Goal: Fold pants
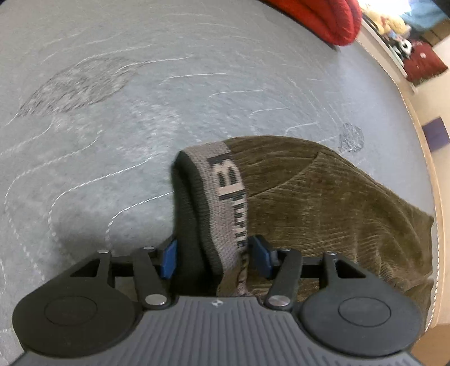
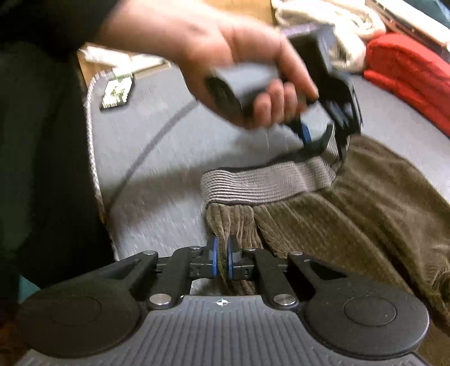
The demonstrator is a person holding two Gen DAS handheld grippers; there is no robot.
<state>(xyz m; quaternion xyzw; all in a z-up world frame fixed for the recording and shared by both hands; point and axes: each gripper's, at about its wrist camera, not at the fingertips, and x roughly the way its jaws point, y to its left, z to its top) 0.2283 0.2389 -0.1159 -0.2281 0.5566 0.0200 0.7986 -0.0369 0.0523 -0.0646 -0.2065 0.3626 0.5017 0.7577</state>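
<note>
Corduroy pants lay on the grey mat, the right gripper pinching fabric just below the waistband and the left gripper spread astride it; a clean fold likely needed both pinching.

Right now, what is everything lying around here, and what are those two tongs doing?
Olive-brown corduroy pants: one, grey ribbed waistband, on the mat.
Grey stitched mat: one, underneath.
Red padded fabric item: one, far edge of the mat.
White cloth heap: one, behind the red item.
Left tongs: black, blue pads, open around the waistband.
Right tongs: shut on a corduroy fold.
Person's left hand: holding the left tongs.
</note>
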